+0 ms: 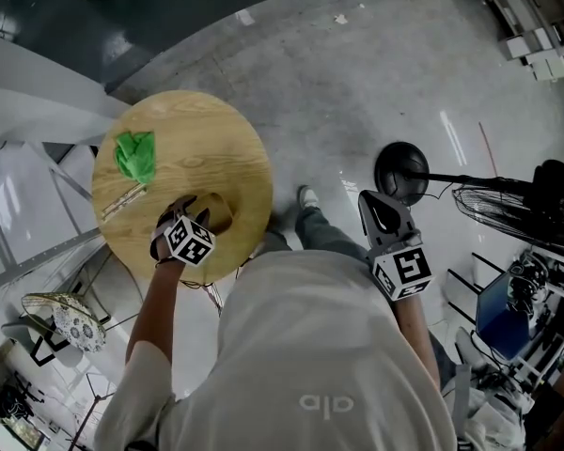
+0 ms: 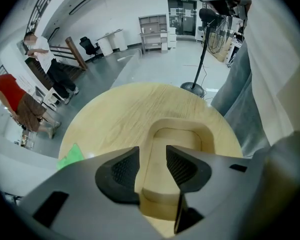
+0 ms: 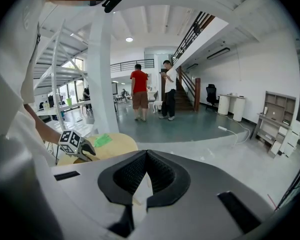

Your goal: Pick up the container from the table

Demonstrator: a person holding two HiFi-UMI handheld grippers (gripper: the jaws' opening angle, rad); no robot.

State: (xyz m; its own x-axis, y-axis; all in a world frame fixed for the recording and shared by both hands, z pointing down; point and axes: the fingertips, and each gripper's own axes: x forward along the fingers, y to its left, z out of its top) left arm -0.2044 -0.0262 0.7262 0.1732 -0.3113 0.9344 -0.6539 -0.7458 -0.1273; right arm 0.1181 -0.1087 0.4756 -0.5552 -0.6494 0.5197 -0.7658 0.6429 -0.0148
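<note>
A tan wooden container, a rounded tray with a thick rim, lies on the near side of the round wooden table. My left gripper sits over its near-left corner. One pad is outside the left wall and the other inside, shut on that wall. The container rests flat on the table. My right gripper hangs off to the right above the floor, shut with nothing between its pads.
A crumpled green sheet and a thin stick lie on the table's left part. A fan stand's black base sits on the floor at right. Two people stand far off by a staircase.
</note>
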